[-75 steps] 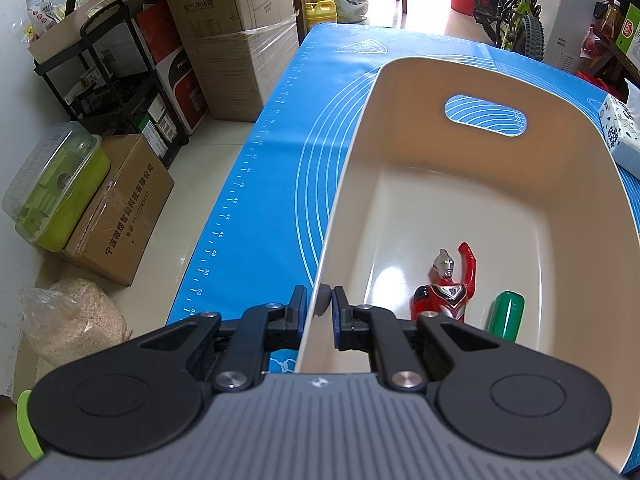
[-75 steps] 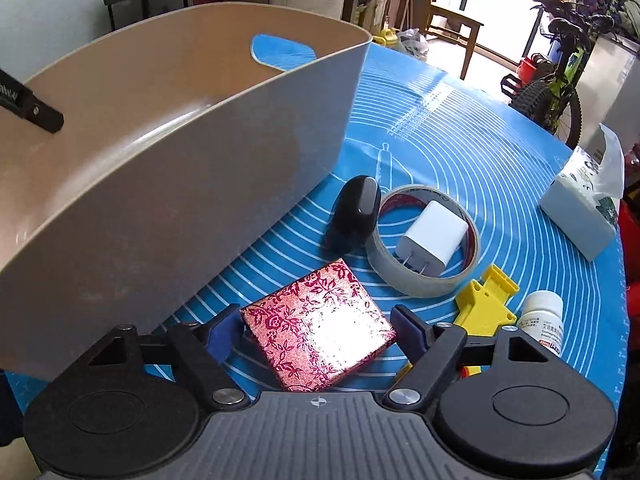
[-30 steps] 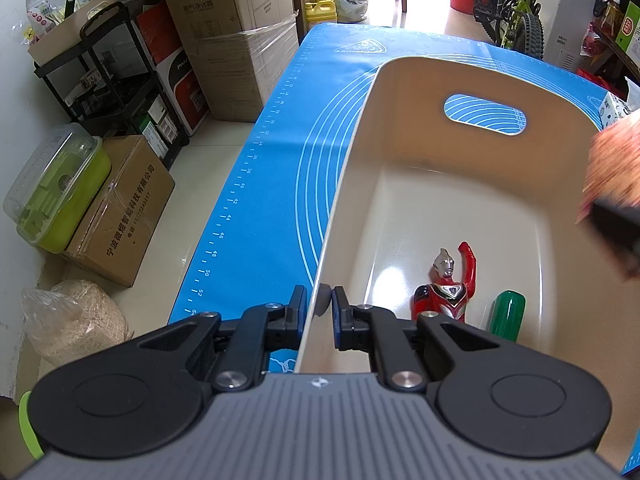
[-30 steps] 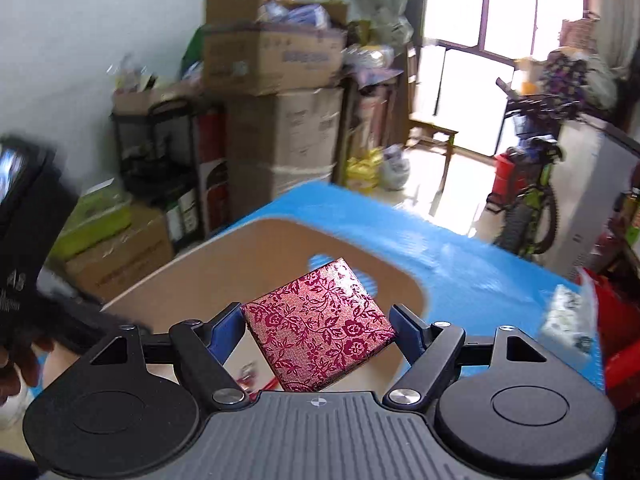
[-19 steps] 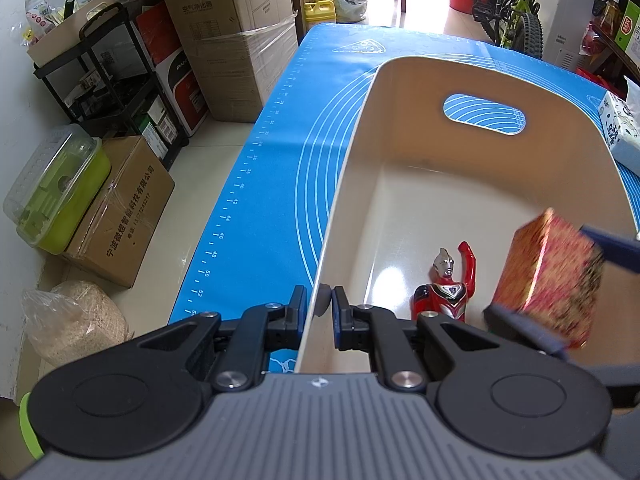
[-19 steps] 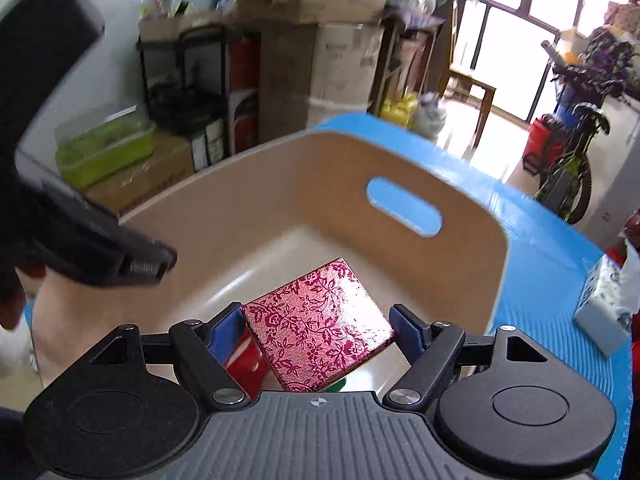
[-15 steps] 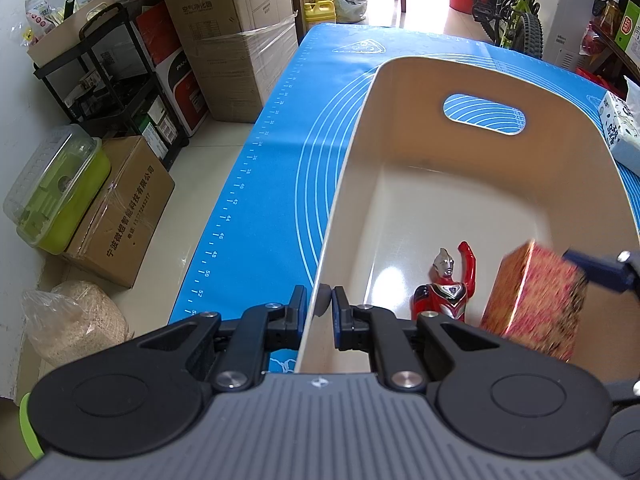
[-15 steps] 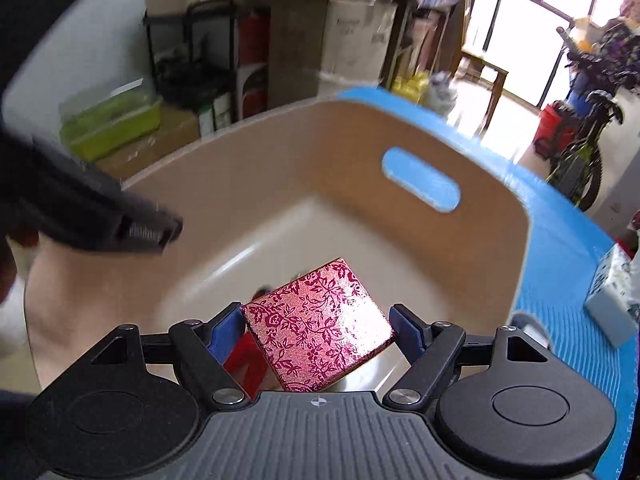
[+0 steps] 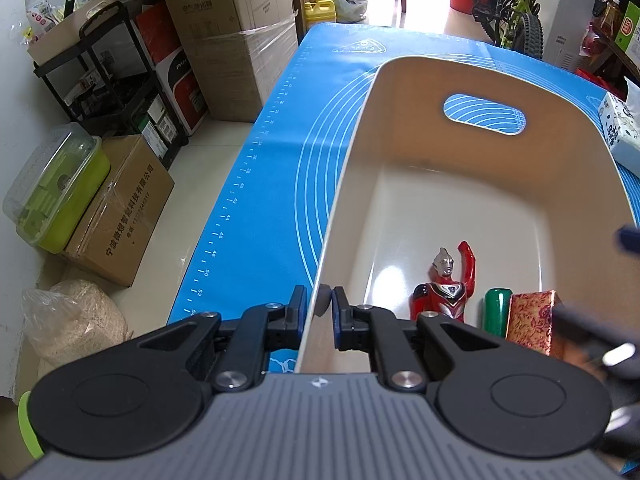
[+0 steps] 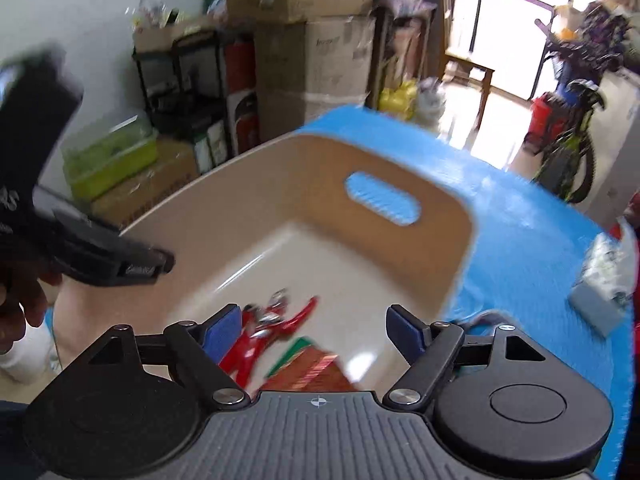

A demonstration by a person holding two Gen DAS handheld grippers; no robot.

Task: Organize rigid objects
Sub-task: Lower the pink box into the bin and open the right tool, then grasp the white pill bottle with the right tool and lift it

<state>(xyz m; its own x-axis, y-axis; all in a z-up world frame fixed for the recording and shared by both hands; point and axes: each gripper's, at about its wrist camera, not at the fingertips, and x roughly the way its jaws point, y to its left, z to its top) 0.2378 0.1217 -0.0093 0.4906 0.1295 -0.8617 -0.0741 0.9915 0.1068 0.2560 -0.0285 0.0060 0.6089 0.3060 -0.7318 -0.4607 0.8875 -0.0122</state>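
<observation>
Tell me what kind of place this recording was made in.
Probably a home room used partly for storage: stacked cardboard boxes along the wall, a bicycle near the doorway, and a table with a blue baking mat holding a beige bin.

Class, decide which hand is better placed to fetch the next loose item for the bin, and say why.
Right. Its tongs are opening with nothing between them, the red patterned box already lying in the bin. The left tongs are shut on the bin's rim.
</observation>
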